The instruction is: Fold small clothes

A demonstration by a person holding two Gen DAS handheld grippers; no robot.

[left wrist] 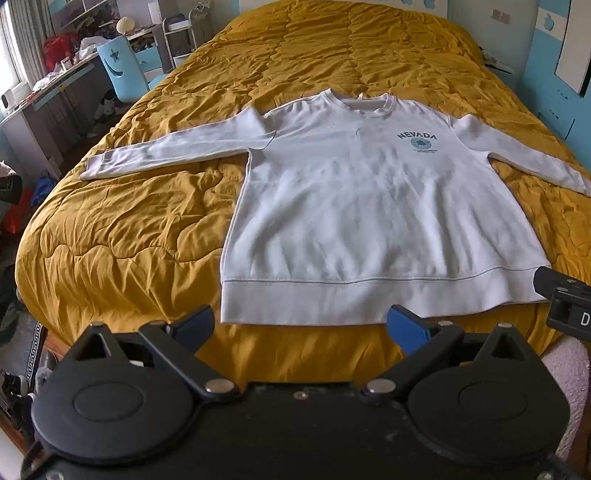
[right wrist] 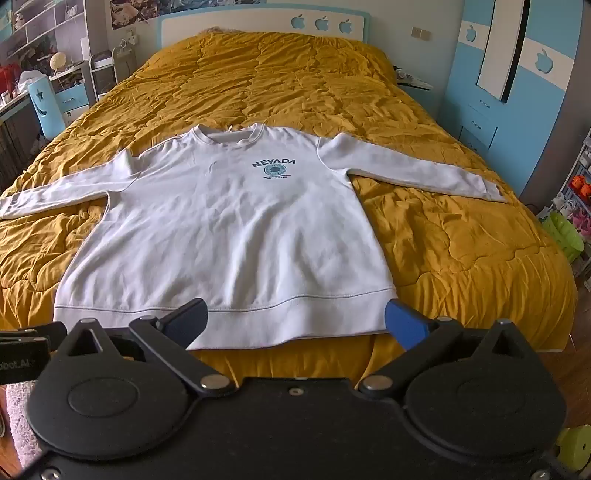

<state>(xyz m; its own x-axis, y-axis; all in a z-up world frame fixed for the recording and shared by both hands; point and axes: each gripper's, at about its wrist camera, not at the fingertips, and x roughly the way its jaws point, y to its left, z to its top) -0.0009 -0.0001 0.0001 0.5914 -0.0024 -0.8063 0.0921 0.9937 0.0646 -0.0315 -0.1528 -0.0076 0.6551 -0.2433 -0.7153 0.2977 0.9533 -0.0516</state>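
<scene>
A white long-sleeved sweatshirt (left wrist: pixel 354 206) (right wrist: pixel 236 229) with a dark "NEVADA" print lies flat and face up on the mustard quilt (left wrist: pixel 140 229) (right wrist: pixel 461 240). Both sleeves are spread sideways and the hem lies toward me. My left gripper (left wrist: pixel 301 325) hovers open just in front of the hem's left half, with nothing between its blue pads. My right gripper (right wrist: pixel 295 321) is open over the hem's right half, also holding nothing. Each gripper's black body shows at the other view's edge: the right one (left wrist: pixel 565 299) and the left one (right wrist: pixel 22 350).
The bed fills most of both views, with a white and blue headboard (right wrist: pixel 258 26) at the far end. A cluttered desk (left wrist: pixel 55 77) and blue chair (left wrist: pixel 118 70) stand to the left. Blue wardrobe doors (right wrist: pixel 517 92) and a green bin (right wrist: pixel 565 236) are on the right.
</scene>
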